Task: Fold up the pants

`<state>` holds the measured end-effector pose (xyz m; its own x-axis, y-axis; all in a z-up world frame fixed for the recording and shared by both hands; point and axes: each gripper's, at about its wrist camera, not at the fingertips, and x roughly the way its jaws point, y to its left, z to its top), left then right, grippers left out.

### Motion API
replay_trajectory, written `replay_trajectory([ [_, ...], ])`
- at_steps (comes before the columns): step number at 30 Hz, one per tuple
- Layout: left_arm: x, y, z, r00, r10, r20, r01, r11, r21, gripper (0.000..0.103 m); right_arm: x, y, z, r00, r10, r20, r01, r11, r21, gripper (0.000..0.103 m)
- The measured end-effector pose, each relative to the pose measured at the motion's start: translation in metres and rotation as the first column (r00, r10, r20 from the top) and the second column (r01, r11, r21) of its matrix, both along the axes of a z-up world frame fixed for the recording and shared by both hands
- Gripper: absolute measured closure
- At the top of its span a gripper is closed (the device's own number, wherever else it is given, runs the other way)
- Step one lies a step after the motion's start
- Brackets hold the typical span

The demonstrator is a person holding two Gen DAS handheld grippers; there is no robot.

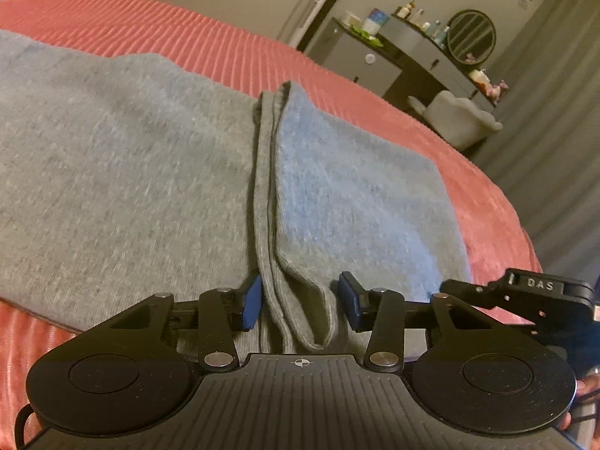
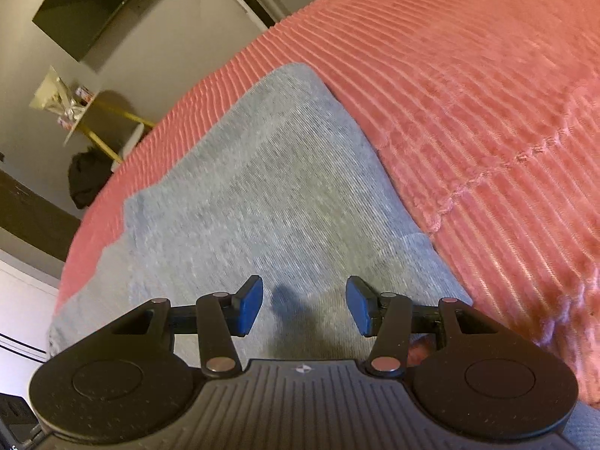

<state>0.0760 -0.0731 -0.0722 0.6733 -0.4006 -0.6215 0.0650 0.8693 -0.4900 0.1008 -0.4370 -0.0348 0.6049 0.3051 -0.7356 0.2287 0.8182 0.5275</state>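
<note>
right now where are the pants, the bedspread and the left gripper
pants (image 1: 123,172), left wrist view, flat grey panel
bedspread (image 2: 468,93), right wrist view, bare ribbed pink surface
left gripper (image 1: 300,302), left wrist view, midway between the blue fingertips, over the folded edge

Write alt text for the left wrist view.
The left gripper hovers open over grey pants spread on a pink ribbed blanket, its blue pads either side of a folded fabric edge without pressing it. The right gripper pokes in at the right edge; a dresser stands behind.
</note>
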Motion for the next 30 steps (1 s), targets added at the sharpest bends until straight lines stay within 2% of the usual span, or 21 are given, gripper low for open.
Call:
replay_trajectory([
  [3,0.001,0.004,-0.001,1.000,0.010,-0.017,-0.011,1.000,-0.030,0.054,-0.005,-0.005,0.001,1.000,-0.023,-0.008,0.023,0.999,0.022,0.054],
  [6,0.005,0.009,-0.005,0.999,0.016,-0.040,-0.019,0.997,-0.070,0.046,-0.008,-0.011,0.000,0.999,-0.039,-0.021,0.039,0.999,0.029,0.054],
  [9,0.009,0.014,-0.008,0.998,0.025,-0.053,-0.031,0.992,-0.120,0.043,-0.012,-0.006,0.006,0.999,-0.033,-0.020,0.032,0.999,-0.039,0.055],
  [12,0.013,0.018,-0.012,0.997,0.037,-0.063,-0.046,0.987,-0.154,0.044,-0.018,0.001,0.014,0.999,-0.043,0.008,0.044,0.991,-0.127,0.064],
  [14,0.015,0.018,-0.012,0.997,0.044,-0.059,-0.053,0.987,-0.154,0.045,-0.020,0.005,0.017,0.998,-0.051,0.028,0.055,0.983,-0.177,0.067],
  [17,0.018,0.014,-0.012,0.998,0.043,-0.045,-0.049,0.991,-0.124,0.051,-0.019,0.010,0.017,0.999,-0.043,0.034,0.049,0.976,-0.214,0.070],
  [20,0.022,0.011,-0.012,0.999,0.038,-0.032,-0.041,0.994,-0.103,0.056,-0.013,0.013,0.014,1.000,-0.016,0.024,0.020,0.979,-0.204,0.070],
  [26,0.026,0.017,-0.014,0.997,0.058,-0.044,-0.063,0.990,-0.125,0.076,-0.012,0.012,0.011,1.000,-0.014,0.024,0.018,0.984,-0.178,0.070],
  [30,0.025,0.017,-0.012,0.998,0.052,-0.033,-0.056,0.992,-0.115,0.081,-0.007,0.017,0.009,1.000,0.003,0.006,-0.002,0.982,-0.190,0.068],
])
